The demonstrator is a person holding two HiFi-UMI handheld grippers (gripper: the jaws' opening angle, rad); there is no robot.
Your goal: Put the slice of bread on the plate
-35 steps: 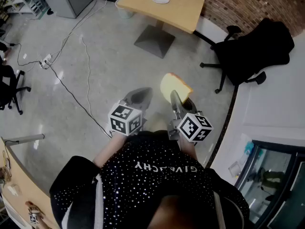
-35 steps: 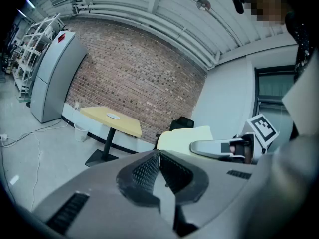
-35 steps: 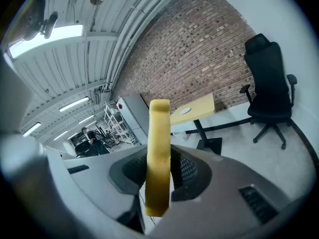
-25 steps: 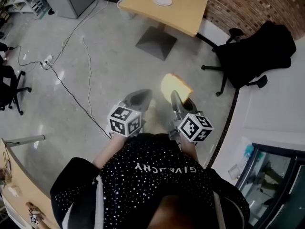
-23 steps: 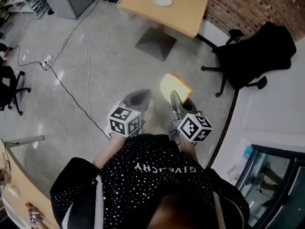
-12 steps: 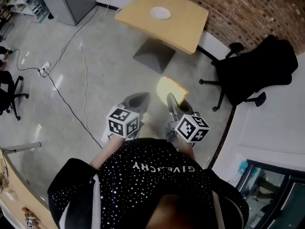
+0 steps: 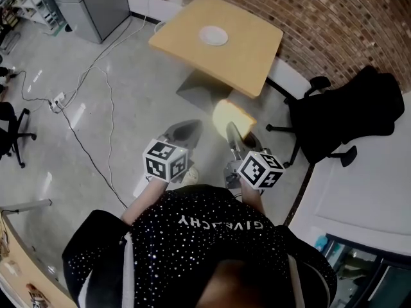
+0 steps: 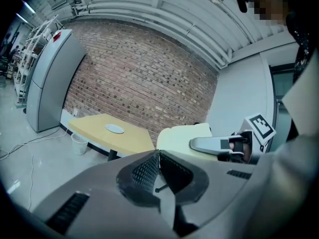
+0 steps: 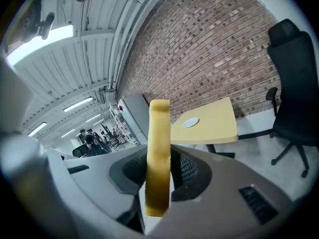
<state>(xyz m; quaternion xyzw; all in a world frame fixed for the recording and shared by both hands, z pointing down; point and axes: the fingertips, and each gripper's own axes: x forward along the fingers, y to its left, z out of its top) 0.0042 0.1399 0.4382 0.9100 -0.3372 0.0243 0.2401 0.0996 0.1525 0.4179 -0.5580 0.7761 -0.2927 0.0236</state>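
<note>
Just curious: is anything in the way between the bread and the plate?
No: only floor and bare tabletop separate bread from plate, in the head view.

head: steeply down | gripper views: near-level along jaws | 3 share: plate, seemingly far

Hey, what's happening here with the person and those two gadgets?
A person holds a two-jaw claw in each hand. The right claw is clamped on a slice of bread, held upright on its edge. The left claw is shut and empty. The white plate sits on the wooden table some way ahead, so the bread is not on it yet.
</note>
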